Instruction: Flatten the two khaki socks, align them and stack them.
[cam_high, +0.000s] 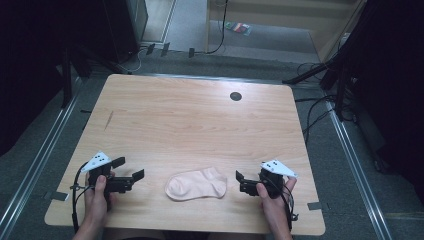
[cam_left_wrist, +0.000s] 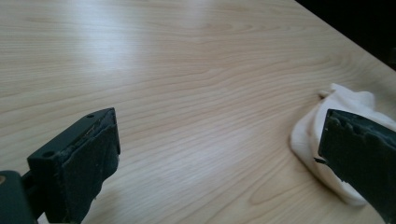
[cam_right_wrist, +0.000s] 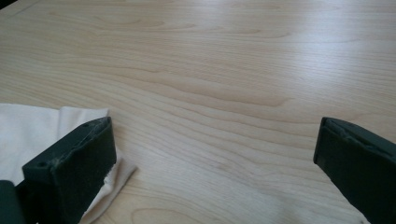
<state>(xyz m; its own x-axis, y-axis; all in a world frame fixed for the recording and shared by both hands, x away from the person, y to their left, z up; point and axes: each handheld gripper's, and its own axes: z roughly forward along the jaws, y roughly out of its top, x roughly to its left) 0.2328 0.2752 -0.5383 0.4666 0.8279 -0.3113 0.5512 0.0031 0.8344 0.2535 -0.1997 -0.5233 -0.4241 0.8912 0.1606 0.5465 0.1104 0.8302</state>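
Your wooden worktop is big and bare, with one pale pink sock lying flat near your edge — right between your two hands. Your left gripper and right gripper sit on either side of it, jaws wide apart, holding nothing — not touching it.

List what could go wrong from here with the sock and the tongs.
1. The sock lies near the table's front edge; a careless push toward the person could slide it off.
2. Both tongs, left and right, stand open with nothing between their jaws, one on each side of the sock; closing in together, they might bunch the soft fabric rather than grip it cleanly.
3. The right cable hangs near the edge and could snag.
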